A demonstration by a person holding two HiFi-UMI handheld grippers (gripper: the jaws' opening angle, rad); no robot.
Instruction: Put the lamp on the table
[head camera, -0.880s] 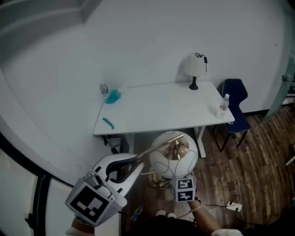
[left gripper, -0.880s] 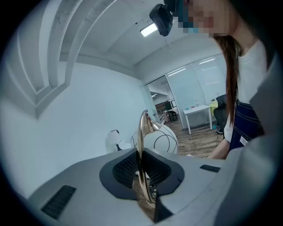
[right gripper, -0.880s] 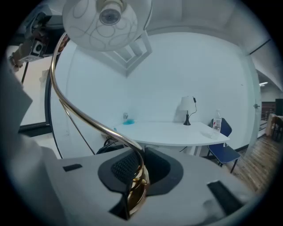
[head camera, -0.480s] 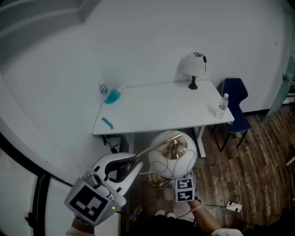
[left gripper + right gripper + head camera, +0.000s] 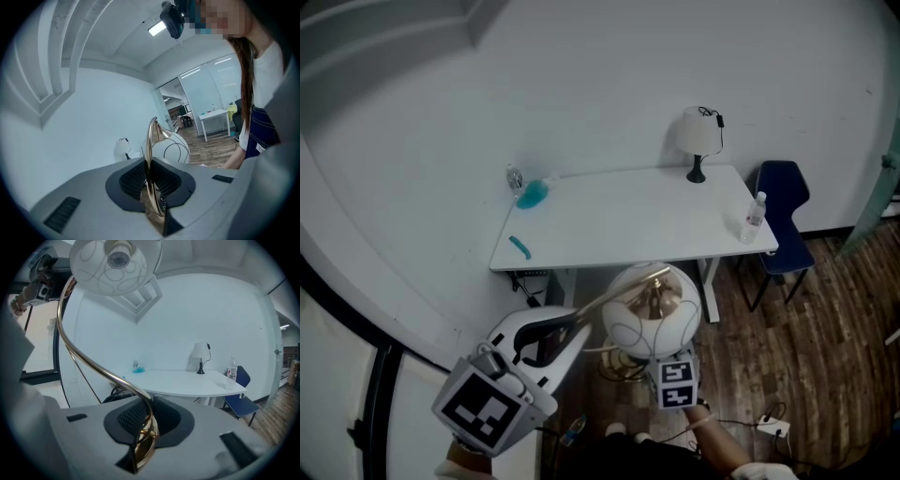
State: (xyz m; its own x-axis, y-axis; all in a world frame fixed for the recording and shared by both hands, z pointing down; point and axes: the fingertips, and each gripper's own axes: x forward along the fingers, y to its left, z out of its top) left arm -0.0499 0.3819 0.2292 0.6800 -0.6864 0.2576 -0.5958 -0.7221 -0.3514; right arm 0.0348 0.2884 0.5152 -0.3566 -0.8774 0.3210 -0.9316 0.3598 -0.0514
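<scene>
A lamp with a white globe shade [image 5: 652,314] and a curved brass stem [image 5: 619,295] hangs in the air in front of the white table [image 5: 628,225]. My left gripper [image 5: 574,323] is shut on the brass stem [image 5: 151,154], the globe [image 5: 169,150] just beyond its jaws. Below the globe my right gripper [image 5: 661,361] is shut on the stem's lower part [image 5: 143,437]. From there the stem arcs up to the globe [image 5: 115,263] overhead. The table [image 5: 183,383] lies ahead in the right gripper view.
On the table stand a small white lamp with a black base [image 5: 698,141], a clear bottle [image 5: 755,214], a teal item [image 5: 530,194] and a teal stick [image 5: 519,247]. A blue chair [image 5: 783,220] stands at the table's right. Cables [image 5: 759,417] lie on the wood floor.
Both grippers and the lamp stay almost in place. The whole scene shifts only slightly in the head view.
</scene>
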